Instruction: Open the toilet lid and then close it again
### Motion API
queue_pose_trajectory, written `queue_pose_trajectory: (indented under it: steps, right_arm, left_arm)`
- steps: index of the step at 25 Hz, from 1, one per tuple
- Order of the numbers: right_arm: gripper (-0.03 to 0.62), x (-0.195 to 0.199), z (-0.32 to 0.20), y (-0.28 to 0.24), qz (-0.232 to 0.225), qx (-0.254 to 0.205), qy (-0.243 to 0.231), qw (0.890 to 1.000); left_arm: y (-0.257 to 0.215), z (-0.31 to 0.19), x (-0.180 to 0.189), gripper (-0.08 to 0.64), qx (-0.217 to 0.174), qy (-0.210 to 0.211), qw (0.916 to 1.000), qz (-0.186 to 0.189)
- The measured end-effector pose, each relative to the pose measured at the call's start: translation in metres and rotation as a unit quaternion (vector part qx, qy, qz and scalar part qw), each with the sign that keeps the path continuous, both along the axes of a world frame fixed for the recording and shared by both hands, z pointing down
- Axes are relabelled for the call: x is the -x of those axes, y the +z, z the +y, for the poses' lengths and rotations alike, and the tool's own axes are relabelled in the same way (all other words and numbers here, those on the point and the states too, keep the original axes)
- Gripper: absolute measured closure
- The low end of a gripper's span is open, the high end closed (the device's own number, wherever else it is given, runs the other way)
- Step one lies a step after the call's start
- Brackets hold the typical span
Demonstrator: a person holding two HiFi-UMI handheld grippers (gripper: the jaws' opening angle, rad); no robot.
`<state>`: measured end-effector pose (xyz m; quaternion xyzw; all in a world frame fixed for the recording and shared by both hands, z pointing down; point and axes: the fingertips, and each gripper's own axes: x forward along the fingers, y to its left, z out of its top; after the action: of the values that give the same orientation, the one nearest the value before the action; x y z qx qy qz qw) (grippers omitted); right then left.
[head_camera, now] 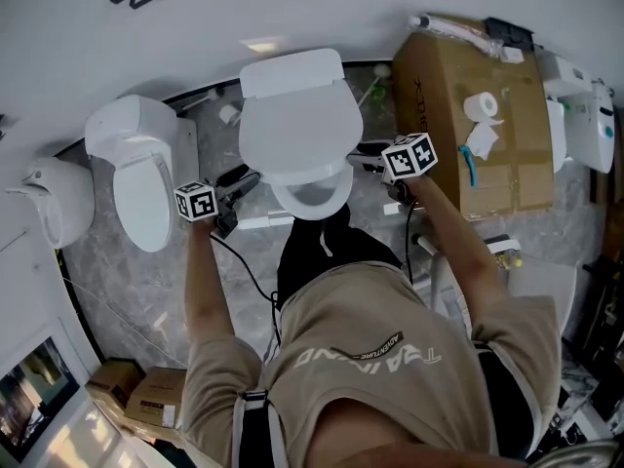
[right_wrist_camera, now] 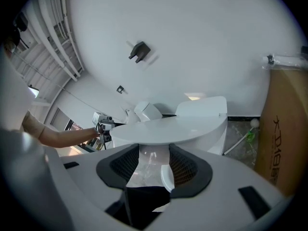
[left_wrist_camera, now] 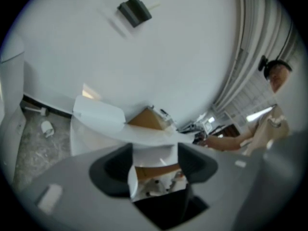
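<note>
Your left gripper (head_camera: pixel 244 183) and right gripper (head_camera: pixel 365 156) flank the toilet lid (head_camera: pixel 297 130), one at each side edge. In the left gripper view your jaws stand apart, with the lid's edge (left_wrist_camera: pixel 144 134) crossing just beyond their tips and nothing clamped between them. In the right gripper view the jaws are likewise spread and hold nothing. There the lid (right_wrist_camera: pixel 163 131) lies nearly level with a gap showing under it, above the bowl (head_camera: pixel 314 199). A cardboard box (head_camera: pixel 468 115) stands beside the toilet on your right.

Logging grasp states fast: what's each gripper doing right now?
Left gripper: open, jaws at the toilet lid edge.
Right gripper: open, likewise.
</note>
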<state>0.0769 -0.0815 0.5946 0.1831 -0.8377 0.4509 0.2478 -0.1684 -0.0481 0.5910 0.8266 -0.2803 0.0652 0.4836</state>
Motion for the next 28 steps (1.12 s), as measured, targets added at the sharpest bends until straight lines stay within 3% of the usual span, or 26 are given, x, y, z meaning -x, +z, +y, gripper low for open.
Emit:
queue_pose_trajectory:
  steps: [8, 20, 25, 28]
  right_arm:
    - [0.390, 0.002, -0.019, -0.012, 0.009, 0.000, 0.028, 1.000]
    - [0.393, 0.005, -0.041, -0.030, 0.004, -0.002, 0.044, 0.999]
    - [0.393, 0.003, -0.056, -0.041, -0.009, -0.015, 0.067, 0.998]
    - [0.391, 0.005, -0.070, -0.047, -0.008, -0.017, 0.059, 0.998]
  left_arm:
    - [0.003, -0.019, 0.010, 0.388, -0.011, 0.054, 0.9964, -0.064]
    - [-0.011, -0.043, 0.014, 0.402, 0.038, 0.104, 0.9915, -0.069]
    - [-0.020, -0.058, 0.014, 0.410, 0.045, 0.087, 0.9938, -0.053]
    - [-0.027, -0.070, 0.016, 0.407, 0.040, 0.075, 0.9944, -0.062]
